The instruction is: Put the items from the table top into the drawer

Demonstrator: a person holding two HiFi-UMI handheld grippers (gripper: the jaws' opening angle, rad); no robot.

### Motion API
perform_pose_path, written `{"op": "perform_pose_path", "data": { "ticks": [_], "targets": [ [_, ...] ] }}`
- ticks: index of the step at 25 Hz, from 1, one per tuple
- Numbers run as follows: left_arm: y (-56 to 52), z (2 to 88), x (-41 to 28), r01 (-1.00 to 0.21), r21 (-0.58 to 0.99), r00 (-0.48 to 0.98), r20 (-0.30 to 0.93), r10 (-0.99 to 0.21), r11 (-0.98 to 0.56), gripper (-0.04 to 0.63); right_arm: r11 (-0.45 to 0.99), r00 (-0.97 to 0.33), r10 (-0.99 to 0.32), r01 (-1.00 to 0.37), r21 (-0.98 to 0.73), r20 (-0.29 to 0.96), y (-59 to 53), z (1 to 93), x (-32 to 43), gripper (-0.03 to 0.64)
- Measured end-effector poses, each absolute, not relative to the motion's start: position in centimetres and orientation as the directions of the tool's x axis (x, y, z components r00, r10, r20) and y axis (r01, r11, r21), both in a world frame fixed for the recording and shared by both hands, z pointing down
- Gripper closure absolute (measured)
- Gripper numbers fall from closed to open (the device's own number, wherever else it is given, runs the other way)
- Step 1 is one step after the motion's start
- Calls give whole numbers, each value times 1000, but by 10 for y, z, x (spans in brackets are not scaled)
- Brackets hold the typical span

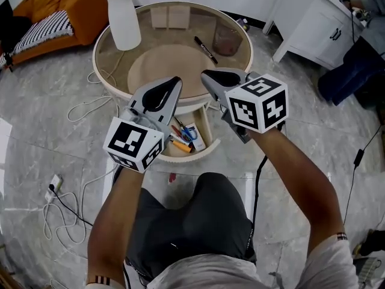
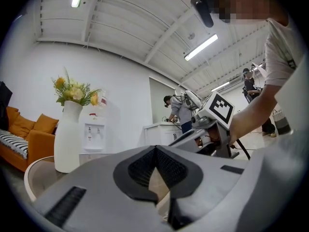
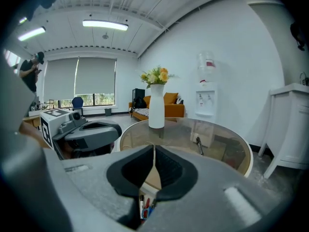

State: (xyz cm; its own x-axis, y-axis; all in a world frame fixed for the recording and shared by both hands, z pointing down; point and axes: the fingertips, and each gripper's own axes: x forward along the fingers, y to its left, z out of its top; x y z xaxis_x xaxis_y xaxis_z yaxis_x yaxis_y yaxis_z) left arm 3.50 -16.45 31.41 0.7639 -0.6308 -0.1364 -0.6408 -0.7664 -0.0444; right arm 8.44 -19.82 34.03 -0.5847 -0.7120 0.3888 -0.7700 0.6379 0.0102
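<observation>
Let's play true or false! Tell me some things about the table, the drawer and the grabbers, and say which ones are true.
1. A black marker lies on the table. True.
2. The drawer is closed. False: it is open, with pens inside.
3. The white vase has flowers in it. True.
4. The right gripper holds the marker. False: its jaws are together with nothing between them.

Open room across the glass tabletop [image 1: 156, 38] centre, vase [image 1: 122, 18] left rear, marker [image 1: 206, 49] right, drawer [image 1: 208, 131] open in front
</observation>
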Motion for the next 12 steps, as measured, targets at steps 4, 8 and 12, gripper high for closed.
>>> {"op": "perform_pose_path", "data": {
  "ticks": [4,8,12],
  "targets": [
    [-178,312,44,-636,-53,769,-120,-627,-770,595,621,-562,-718,-783,14,412,-209,342,95,595],
    [-187,310,49,-635,-45,770,-113,-628,-771,595,608,-530,-713,-793,29,459,-225,348,106,569],
    [-192,308,45,-647,-28,759,-123,-639,-762,595,579,-483,-714,-815,39,506,-251,353,118,543]
  ]
}}
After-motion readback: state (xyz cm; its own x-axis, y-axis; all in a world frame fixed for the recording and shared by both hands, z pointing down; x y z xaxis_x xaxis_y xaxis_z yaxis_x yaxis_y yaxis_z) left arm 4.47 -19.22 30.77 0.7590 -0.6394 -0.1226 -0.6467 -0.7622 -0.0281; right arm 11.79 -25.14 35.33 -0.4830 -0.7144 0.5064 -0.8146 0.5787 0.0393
